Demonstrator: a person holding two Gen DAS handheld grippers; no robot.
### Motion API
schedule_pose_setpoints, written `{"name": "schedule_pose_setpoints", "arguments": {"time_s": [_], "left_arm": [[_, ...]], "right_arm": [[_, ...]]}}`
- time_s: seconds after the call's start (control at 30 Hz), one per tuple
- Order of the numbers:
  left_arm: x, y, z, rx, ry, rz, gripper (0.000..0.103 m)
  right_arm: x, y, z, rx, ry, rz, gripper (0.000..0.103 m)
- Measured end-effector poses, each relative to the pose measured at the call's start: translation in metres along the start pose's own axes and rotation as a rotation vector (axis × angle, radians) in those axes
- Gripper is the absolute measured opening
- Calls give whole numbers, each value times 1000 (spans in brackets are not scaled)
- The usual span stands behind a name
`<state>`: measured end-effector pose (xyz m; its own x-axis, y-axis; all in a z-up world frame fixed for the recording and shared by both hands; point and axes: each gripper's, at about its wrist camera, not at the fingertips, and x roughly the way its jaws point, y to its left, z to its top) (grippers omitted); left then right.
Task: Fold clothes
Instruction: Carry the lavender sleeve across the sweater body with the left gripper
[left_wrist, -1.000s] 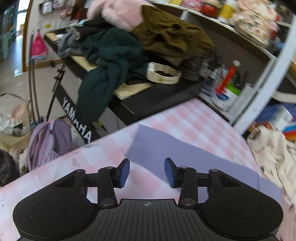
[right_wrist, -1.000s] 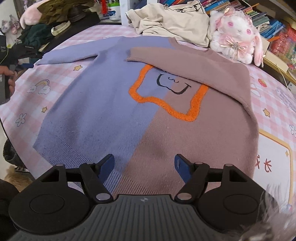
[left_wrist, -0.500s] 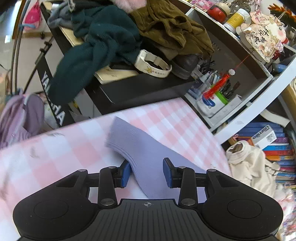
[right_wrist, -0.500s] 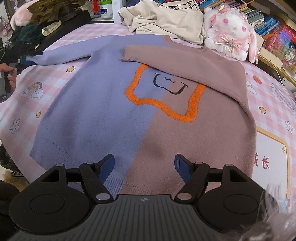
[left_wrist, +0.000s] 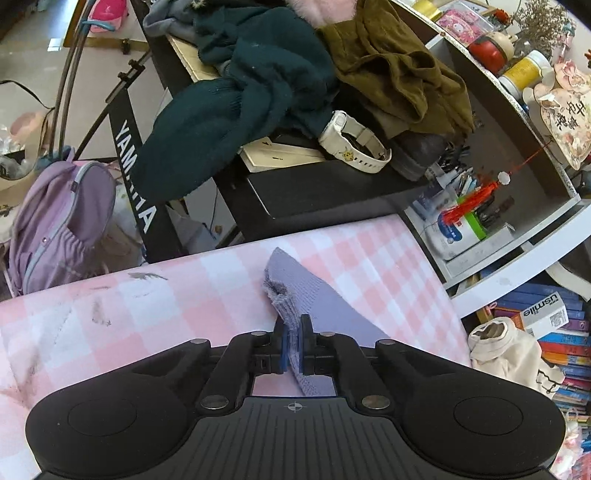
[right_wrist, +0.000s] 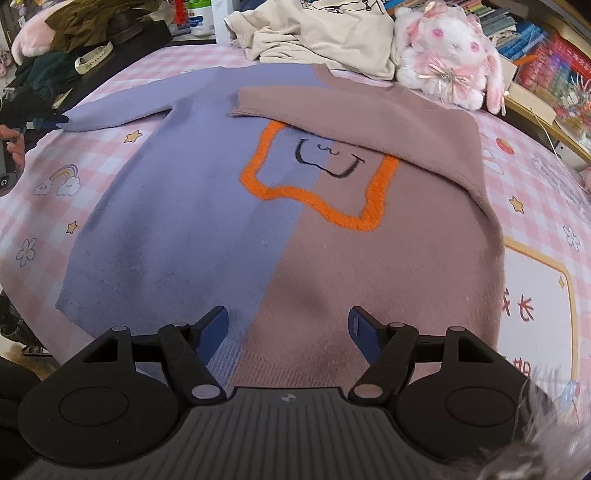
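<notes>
A half purple, half brown sweater (right_wrist: 280, 236) with an orange square and a drawn face lies flat on the pink checked cloth (right_wrist: 48, 162). Its brown sleeve (right_wrist: 332, 107) is folded across the chest. Its purple sleeve (right_wrist: 122, 107) stretches out to the left. My left gripper (left_wrist: 292, 341) is shut on the cuff of the purple sleeve (left_wrist: 295, 295) and lifts it a little off the cloth. My right gripper (right_wrist: 288, 328) is open and empty above the sweater's bottom hem.
A cream garment (right_wrist: 317, 33) and a white plush rabbit (right_wrist: 447, 55) lie at the far edge. A black keyboard (left_wrist: 314, 184) with piled clothes (left_wrist: 258, 85) stands just past the table's left edge, beside a shelf of supplies (left_wrist: 465, 218). A purple backpack (left_wrist: 55, 221) stands on the floor.
My left gripper has moved onto the purple sleeve's cuff and closed on it, bunching and lifting the cuff. My right gripper has stayed open and shifted slightly over the hem.
</notes>
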<state>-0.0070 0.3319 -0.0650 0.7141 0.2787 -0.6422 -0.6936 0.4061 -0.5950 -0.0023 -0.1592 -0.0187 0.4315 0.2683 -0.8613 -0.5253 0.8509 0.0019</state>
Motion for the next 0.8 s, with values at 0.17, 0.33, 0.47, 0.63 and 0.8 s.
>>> {"name": "schedule_pose_setpoints", "arguments": {"time_s": [0.17,0.33,0.47,0.63,0.8], "left_arm": [[-16,-29,-4,154,-34,1,3],[-48,-90,-24,360,-82,-92,3],[-77,-149,-47,459,-106,-207,3],[-102,-226,-82,515,-92,-351,3],[-101,-297,-133,559,-61,-421,3]], "right_arm": [[-4,-10,-7,13,-12,4,70],[-5,-28,-10,25,-29,36,71],[-5,-44,-11,11,-44,70,70],[-7,-70,-15,-27,-56,106,71],[-9,-99,-22,-72,-66,144,71]]}}
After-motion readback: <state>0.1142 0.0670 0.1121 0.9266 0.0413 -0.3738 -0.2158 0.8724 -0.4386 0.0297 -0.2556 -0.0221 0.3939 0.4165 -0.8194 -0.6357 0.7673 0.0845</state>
